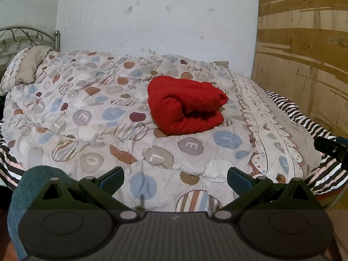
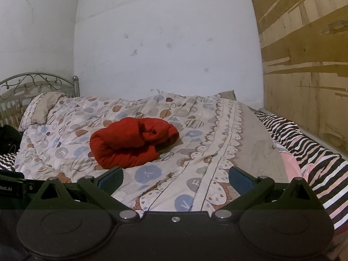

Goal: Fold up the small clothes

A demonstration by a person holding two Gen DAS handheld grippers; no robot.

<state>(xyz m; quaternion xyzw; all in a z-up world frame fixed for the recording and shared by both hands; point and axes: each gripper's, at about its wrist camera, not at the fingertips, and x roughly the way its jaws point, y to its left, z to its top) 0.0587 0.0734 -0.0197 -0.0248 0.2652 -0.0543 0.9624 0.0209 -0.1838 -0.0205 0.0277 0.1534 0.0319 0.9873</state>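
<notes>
A red fleecy garment (image 1: 184, 106) lies folded into a thick, rounded bundle at the centre of the frame, on a quilt (image 1: 91, 113) printed with lettered circles: "E", "L", "O". The left claw (image 1: 175, 179) and right claw (image 2: 175, 179) both gape, empty. "bot.AI" reads at lower left in the right wrist view.

A red garment (image 1: 184, 106), thick fleecy fabric, lies folded into a bulky bundle w/ rounded rolled edges, just right of centre in the left wrist view. In the right wrist view it (image 2: 130, 143) sits left of centre, mid-frame, layers stacked, a rumpled opening at its upper right.
</notes>
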